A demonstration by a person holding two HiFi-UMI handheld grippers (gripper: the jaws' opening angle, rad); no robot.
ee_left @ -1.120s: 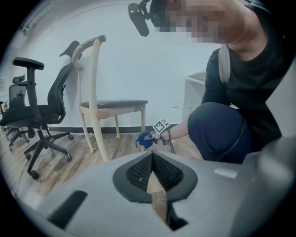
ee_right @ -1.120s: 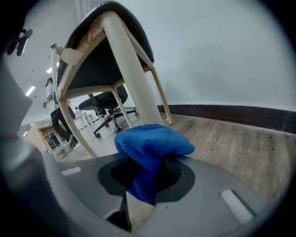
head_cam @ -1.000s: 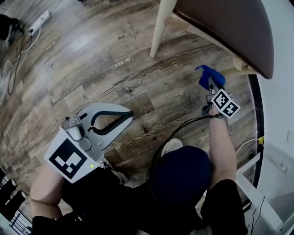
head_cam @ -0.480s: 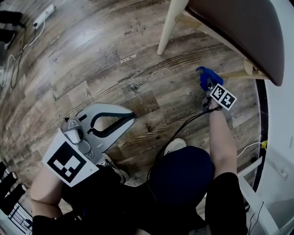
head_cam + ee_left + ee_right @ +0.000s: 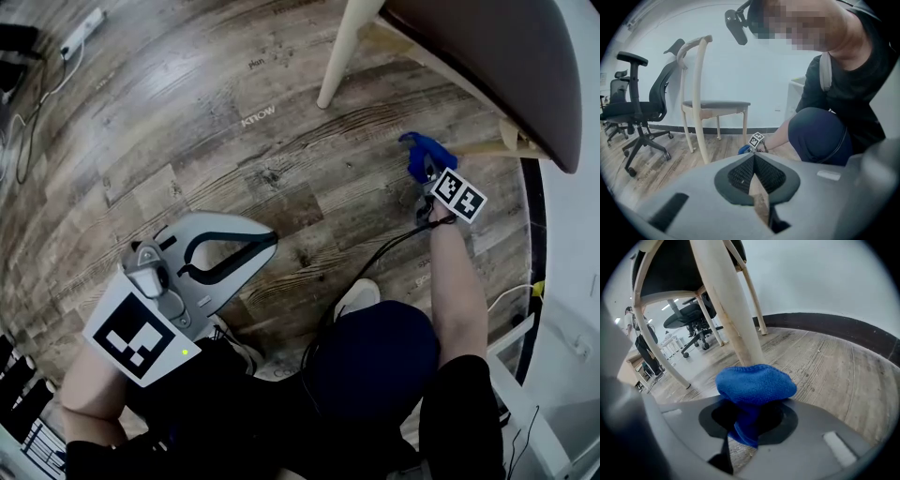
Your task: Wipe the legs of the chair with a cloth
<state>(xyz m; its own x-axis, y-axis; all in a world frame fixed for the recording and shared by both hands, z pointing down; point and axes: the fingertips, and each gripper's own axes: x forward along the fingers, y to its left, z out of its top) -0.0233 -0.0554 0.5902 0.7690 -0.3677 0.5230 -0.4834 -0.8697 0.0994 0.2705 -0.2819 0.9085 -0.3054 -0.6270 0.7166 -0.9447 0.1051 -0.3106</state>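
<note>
The chair (image 5: 487, 56) has a brown seat and cream legs and stands at the upper right of the head view. My right gripper (image 5: 424, 173) is shut on a blue cloth (image 5: 422, 153), low down beside the chair's near leg (image 5: 487, 148). In the right gripper view the cloth (image 5: 757, 383) bulges out of the jaws and touches that cream leg (image 5: 726, 301) close to the floor. My left gripper (image 5: 267, 242) hovers over the floor at lower left, away from the chair, shut with nothing in it. Its closed black pads (image 5: 740, 173) face the chair (image 5: 715, 105).
A black office chair (image 5: 637, 112) on castors stands left of the wooden chair. A power strip (image 5: 80, 36) and cables lie at the far left. The person's knee (image 5: 370, 356) and shoe (image 5: 354, 298) are close below. A white wall with dark baseboard (image 5: 834, 324) runs behind the chair.
The right gripper with the blue cloth has shifted only slightly beside the chair leg. The left gripper has stayed almost where it was.
</note>
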